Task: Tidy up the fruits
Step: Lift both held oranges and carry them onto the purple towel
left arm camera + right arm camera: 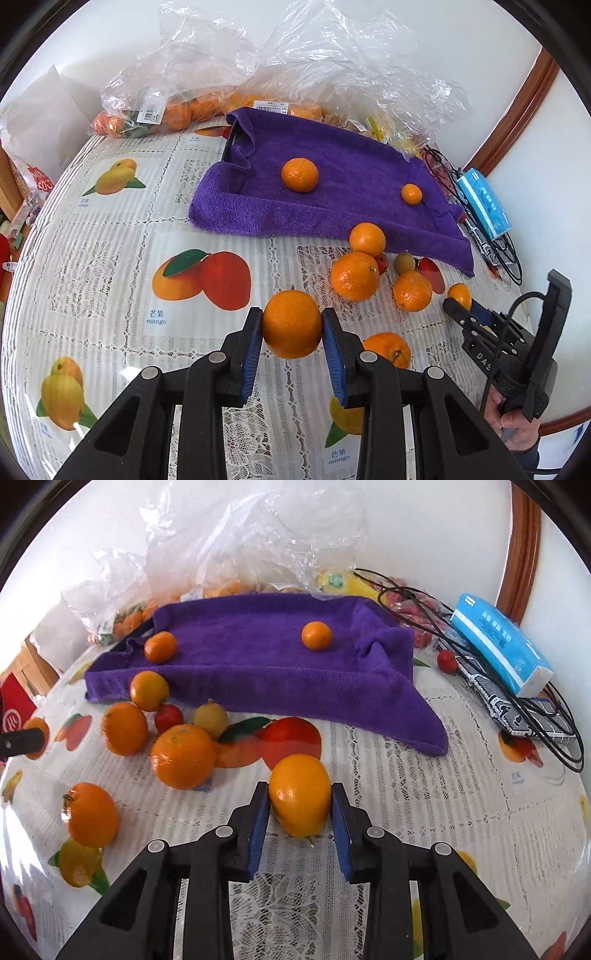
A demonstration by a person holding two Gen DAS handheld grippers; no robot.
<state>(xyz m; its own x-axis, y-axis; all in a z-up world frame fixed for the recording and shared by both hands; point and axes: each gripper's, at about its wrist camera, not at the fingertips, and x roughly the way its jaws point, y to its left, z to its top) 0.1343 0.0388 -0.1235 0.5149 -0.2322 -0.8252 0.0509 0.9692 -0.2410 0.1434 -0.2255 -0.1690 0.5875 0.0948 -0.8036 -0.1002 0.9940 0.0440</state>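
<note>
You are clamping an orange in the left claw and a yellower orange in the right claw, and, being round, either is risking rolling off the purple towel at frame centre if dropped.

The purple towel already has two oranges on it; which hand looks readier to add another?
Probably the right: its fingers grip an orange with bare towel straight ahead. The left holds one too, but sits farther back.
</note>
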